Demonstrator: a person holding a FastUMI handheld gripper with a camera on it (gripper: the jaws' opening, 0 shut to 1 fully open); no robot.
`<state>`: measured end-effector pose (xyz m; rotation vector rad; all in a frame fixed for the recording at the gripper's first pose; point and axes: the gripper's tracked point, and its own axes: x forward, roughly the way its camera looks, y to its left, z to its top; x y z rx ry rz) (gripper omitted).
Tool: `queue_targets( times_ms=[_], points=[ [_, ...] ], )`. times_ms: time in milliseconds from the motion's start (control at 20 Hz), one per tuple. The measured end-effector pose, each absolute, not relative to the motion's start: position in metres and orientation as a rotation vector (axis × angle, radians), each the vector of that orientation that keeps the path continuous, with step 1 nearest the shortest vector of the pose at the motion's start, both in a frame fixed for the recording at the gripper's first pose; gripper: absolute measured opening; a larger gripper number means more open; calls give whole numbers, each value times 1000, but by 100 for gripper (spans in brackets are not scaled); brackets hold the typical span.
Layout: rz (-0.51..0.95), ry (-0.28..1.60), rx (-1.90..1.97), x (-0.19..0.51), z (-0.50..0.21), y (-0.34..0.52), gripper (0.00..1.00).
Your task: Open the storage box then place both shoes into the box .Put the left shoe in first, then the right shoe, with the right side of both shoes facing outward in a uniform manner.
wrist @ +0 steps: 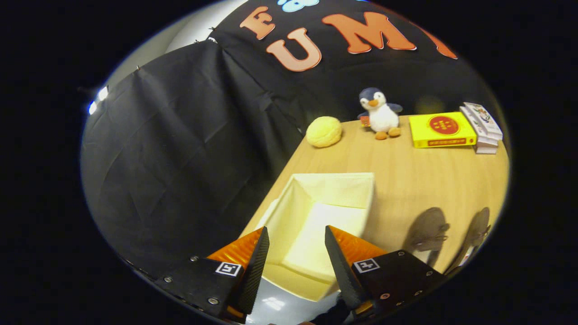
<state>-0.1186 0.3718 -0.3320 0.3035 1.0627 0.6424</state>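
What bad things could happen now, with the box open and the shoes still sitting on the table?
1. The storage box sits right at the table's edge, so a hard nudge might push it off.
2. The open gripper hangs over the box, holding nothing. The two shoes lie close together off to its side, so it might grab the wrong one first.
3. A wide swing might bump the penguin toy.

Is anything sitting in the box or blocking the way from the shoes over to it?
Nothing visible does. The box is open and looks empty inside, just ahead of the gripper, whose fingers are apart and hold nothing. The two shoes stand on the table beside the box, with bare wood between.
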Motion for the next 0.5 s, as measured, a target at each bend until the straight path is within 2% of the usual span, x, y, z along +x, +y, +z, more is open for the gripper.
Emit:
queue_targets(
  times_ms=[300,500],
  points=[
    [543,1115,166,-140,-383,252,85],
    [473,1179,86,-147,-431,201,87]
  ],
)
